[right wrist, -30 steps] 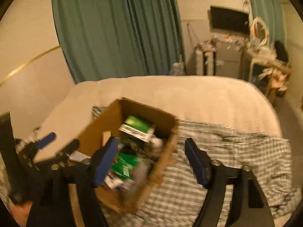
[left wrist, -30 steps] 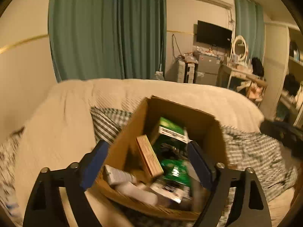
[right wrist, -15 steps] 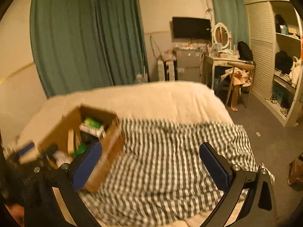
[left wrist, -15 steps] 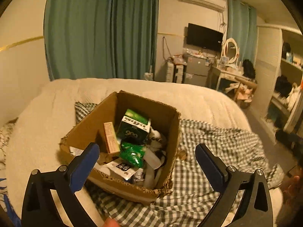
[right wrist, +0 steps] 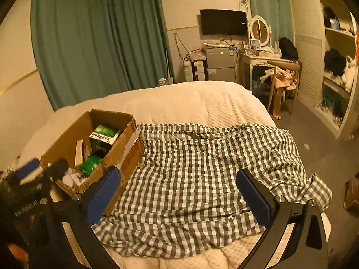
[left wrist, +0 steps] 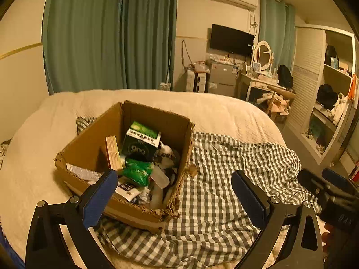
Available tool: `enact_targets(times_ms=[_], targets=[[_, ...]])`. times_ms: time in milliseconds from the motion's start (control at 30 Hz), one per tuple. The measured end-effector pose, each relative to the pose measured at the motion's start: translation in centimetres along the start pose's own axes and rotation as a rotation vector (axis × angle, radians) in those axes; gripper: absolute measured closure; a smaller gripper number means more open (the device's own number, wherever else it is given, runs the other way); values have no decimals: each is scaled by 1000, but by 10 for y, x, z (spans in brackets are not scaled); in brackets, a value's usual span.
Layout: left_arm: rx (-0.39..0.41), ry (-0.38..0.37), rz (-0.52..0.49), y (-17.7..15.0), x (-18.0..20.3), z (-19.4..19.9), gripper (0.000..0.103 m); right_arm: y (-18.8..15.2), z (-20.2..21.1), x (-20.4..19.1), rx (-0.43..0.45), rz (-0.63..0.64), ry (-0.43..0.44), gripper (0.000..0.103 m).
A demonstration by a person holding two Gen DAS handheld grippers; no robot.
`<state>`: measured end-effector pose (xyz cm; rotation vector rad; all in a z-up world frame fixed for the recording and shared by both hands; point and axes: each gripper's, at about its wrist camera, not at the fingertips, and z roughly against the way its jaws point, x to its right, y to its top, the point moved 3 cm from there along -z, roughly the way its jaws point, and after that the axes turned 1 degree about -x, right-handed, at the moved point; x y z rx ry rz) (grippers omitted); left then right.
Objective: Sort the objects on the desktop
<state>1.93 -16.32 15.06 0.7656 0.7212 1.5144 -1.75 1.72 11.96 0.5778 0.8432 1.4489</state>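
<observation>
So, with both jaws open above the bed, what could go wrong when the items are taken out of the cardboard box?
The cardboard box sits on soft, wrinkled checked cloth, so it might tip or slide when pushed. Its near rim is torn and could catch an item that is being lifted. The items are crowded: the green packet lies against the green-and-black carton, so the left gripper might pinch two at once.

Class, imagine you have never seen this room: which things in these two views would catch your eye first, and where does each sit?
First the open cardboard box, crammed with small packages, among them a green-topped carton, standing on the bed at the left edge of the checked cloth. That cloth spreads bare across the cream bedspread. Both grippers, left and right, hang open and hold nothing.
</observation>
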Motion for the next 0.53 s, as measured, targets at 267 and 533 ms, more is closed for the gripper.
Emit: enact_targets(times_ms=[267, 533], targets=[[-43, 5, 35, -3, -5, -9, 0, -2, -5, -3, -17, 45, -58, 1], [-43, -1, -43, -11, 6, -9, 0, -11, -11, -2, -42, 13, -66, 1]])
